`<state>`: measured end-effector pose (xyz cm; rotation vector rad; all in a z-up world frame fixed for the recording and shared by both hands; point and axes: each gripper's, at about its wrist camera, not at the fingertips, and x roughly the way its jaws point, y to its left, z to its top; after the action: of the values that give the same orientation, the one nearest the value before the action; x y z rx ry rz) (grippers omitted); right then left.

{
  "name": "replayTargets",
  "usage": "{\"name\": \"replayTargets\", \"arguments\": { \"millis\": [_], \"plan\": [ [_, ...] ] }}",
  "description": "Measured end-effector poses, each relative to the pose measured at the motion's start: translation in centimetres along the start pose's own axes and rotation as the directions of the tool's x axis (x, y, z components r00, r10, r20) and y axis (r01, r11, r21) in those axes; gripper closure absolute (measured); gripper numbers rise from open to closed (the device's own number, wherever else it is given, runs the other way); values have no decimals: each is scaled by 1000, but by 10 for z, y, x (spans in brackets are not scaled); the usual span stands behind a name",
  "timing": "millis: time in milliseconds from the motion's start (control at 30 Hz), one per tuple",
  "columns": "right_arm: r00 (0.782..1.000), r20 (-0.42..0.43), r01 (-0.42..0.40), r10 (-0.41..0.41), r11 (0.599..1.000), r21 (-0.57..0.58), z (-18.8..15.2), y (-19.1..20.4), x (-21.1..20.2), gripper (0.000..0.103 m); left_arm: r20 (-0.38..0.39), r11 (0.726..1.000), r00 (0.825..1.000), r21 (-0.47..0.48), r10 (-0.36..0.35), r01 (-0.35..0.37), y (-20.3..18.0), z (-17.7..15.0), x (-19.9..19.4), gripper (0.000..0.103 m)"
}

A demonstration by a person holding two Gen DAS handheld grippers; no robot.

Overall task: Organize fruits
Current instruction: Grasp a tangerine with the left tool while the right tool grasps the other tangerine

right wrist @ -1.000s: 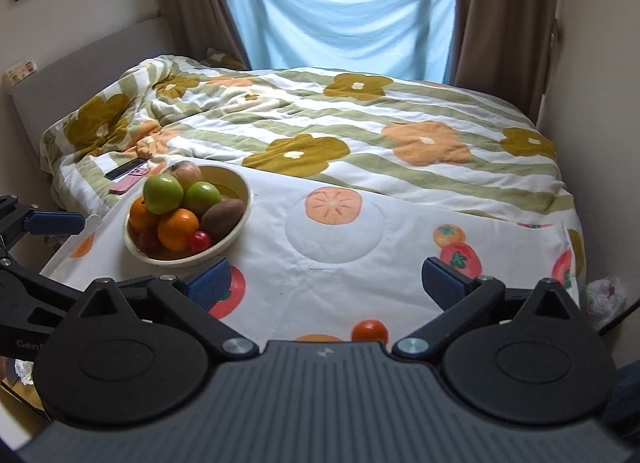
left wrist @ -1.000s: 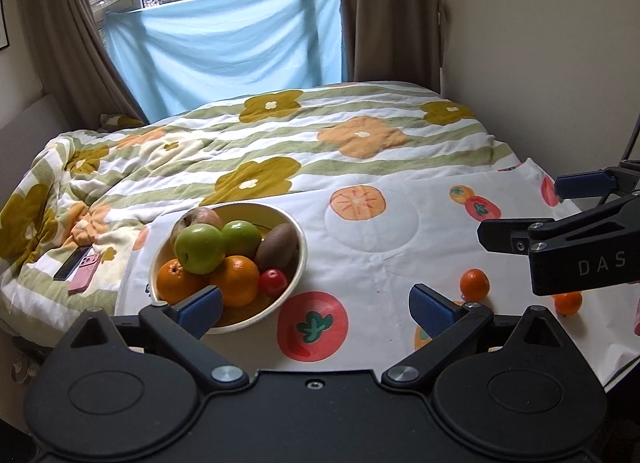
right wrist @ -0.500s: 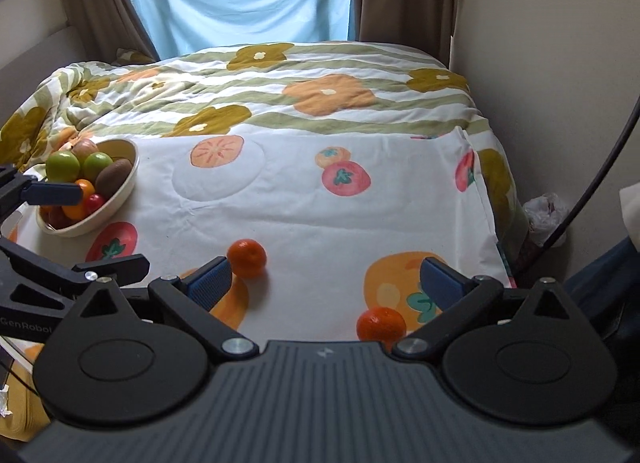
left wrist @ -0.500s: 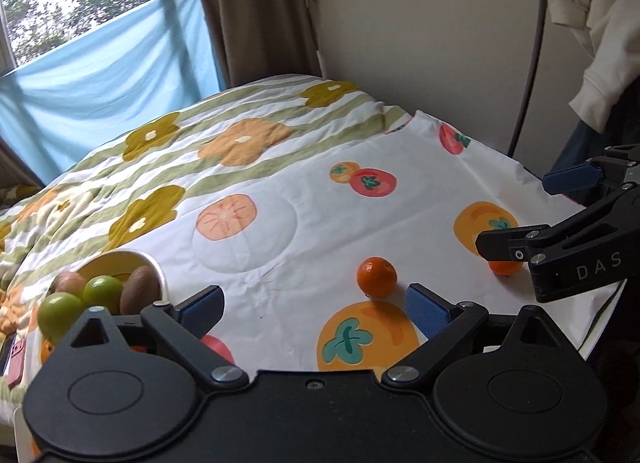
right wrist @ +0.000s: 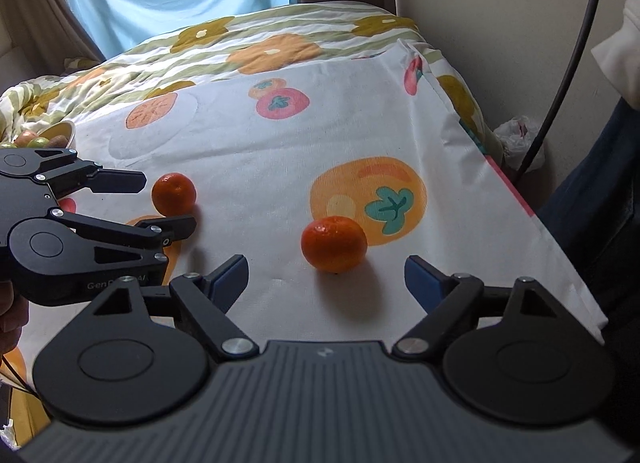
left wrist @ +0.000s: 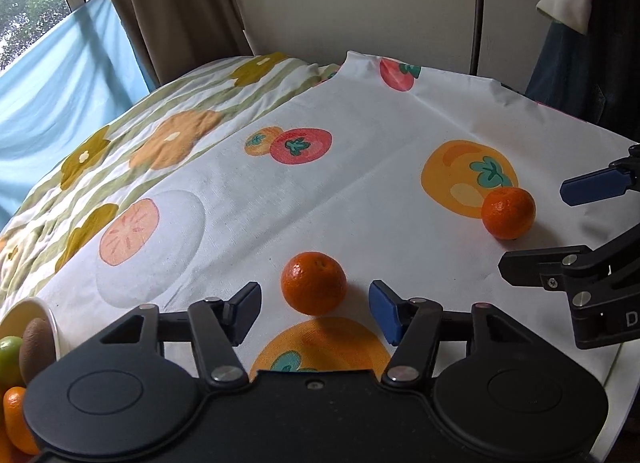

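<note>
Two tangerines lie loose on the fruit-print cloth (left wrist: 360, 191), one in front of each of your grippers. Your left gripper (left wrist: 314, 305) has its jaws partly open and they have just been closing; the nearer tangerine (left wrist: 313, 283) sits in the gap between the blue pads, with cloth showing on either side of it, so the pads are not yet touching it and nothing is held. Just below those jaws is a printed orange fruit on the cloth. Your right gripper (right wrist: 325, 277) stands with its jaws spread wide and empty; the second tangerine (right wrist: 334, 243) rests just ahead of the opening, between the two fingertips but a little beyond them, touching neither. It lies against the edge of a large printed persimmon. The two tangerines are well apart from each other, and each gripper shows at the side of the other's view. Far off to the left of your left jaws, at the picture's edge, is the bowl (left wrist: 42, 313), holding a kiwi (left wrist: 36, 347), a green apple (left wrist: 10, 359) and an orange (left wrist: 16, 419). Beyond the cloth lies a flowered, striped quilt (left wrist: 172, 135), with a brown curtain (left wrist: 168, 3) past it.
</note>
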<state>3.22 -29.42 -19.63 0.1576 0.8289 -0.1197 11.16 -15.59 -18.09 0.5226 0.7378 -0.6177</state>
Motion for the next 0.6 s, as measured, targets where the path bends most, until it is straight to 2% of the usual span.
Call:
{"name": "replayTargets", "arguments": {
  "millis": [133, 200, 233, 367, 467, 600],
  "plan": [
    [1000, -6, 17, -17, 1000, 13, -2, -1, 5, 3, 0, 1000, 1000, 8, -11, 11, 0, 1, 9, 47],
    [999, -12, 30, -30, 999, 12, -2, -1, 7, 6, 4, 1000, 1000, 3, -29, 29, 1, 3, 10, 61],
    [999, -16, 34, -33, 999, 9, -2, 0, 9, 8, 8, 1000, 1000, 5, -21, 21, 2, 3, 9, 63],
    [1000, -21, 23, -23, 1000, 6, -1, 2, 13, 26, 3, 1000, 1000, 0, -29, 29, 4, 2, 8, 63],
    [1000, -15, 20, -20, 1000, 6, 0, 4, 14, 29, 0, 1000, 1000, 14, -22, 22, 1, 0, 5, 63],
    [1000, -10, 28, -28, 1000, -11, 2, 7, 20, 37, -8, 1000, 1000, 6, -22, 22, 1, -5, 2, 63]
  ]
}}
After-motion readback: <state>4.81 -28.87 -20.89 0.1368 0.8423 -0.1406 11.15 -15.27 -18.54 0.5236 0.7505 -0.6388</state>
